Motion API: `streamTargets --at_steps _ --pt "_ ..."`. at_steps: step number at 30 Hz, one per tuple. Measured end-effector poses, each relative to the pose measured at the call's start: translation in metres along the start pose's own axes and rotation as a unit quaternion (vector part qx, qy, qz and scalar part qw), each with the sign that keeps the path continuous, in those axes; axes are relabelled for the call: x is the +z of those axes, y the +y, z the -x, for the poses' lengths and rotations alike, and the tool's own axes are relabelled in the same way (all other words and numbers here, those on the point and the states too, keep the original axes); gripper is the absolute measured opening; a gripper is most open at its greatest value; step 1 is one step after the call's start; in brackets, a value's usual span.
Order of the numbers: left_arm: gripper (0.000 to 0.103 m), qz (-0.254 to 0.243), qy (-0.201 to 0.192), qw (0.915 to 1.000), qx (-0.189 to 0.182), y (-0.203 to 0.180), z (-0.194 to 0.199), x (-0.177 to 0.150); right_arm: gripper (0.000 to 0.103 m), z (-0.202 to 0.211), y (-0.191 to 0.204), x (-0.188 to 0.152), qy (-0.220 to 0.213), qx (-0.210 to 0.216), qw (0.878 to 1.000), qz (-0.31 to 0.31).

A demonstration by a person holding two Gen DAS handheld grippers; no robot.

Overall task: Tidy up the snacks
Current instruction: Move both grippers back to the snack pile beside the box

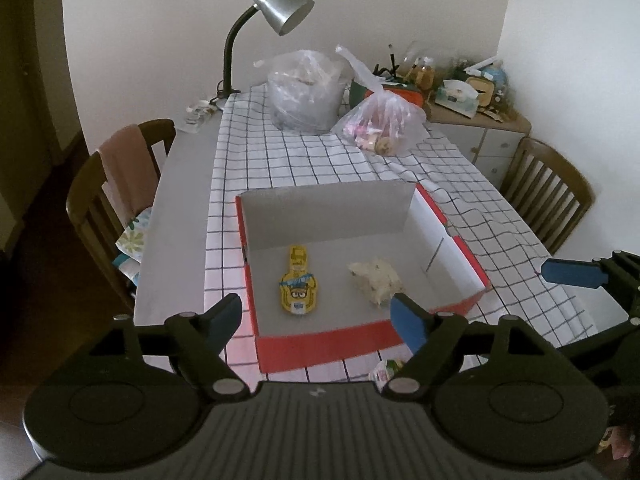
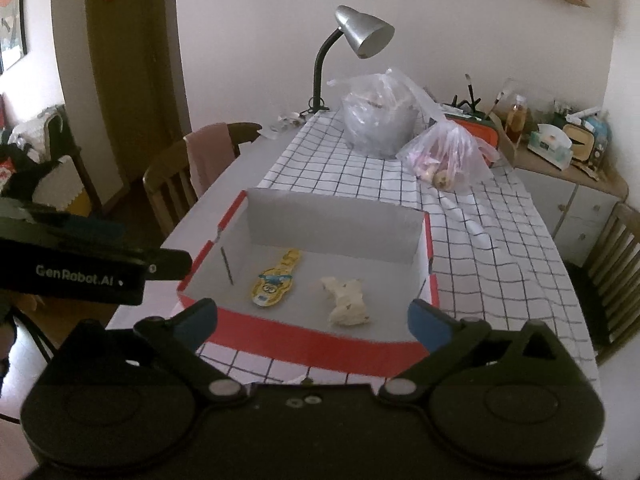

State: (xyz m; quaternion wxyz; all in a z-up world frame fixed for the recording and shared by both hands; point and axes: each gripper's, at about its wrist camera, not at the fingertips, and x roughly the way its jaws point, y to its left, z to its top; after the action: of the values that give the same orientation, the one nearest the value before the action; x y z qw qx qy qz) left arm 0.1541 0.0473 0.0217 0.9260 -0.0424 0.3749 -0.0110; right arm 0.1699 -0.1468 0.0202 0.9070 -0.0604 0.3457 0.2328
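The left gripper [image 1: 316, 320] and right gripper [image 2: 312, 320] hover empty with jaws spread at the box's [image 1: 320, 346] near edge; remaining snacks sit in the bag [image 1: 384, 124] at the tabletop's far end, nearer the right.

The left gripper [image 1: 316, 322] tilts downward, jaws spread and empty. The right gripper [image 2: 314, 326] likewise, wider

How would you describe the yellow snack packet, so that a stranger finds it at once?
On the checked tablecloth stands an open red box with a grey floor. The yellow snack packet lies flat inside it. Unlike the pale, lumpy snack beside it, it is long, bright, and printed with a cartoon face.
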Motion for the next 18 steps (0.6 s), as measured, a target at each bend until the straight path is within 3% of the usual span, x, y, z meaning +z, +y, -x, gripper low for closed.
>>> streamTargets --at_steps 9,18 --pt "0.082 0.002 0.008 0.9999 -0.011 0.013 0.011 -0.038 0.103 0.013 0.016 -0.032 0.005 -0.002 1.000 0.018" --pt "0.082 0.010 0.051 0.9986 -0.013 0.021 0.001 -0.084 0.099 0.015 0.023 -0.081 0.029 0.008 0.999 0.023"
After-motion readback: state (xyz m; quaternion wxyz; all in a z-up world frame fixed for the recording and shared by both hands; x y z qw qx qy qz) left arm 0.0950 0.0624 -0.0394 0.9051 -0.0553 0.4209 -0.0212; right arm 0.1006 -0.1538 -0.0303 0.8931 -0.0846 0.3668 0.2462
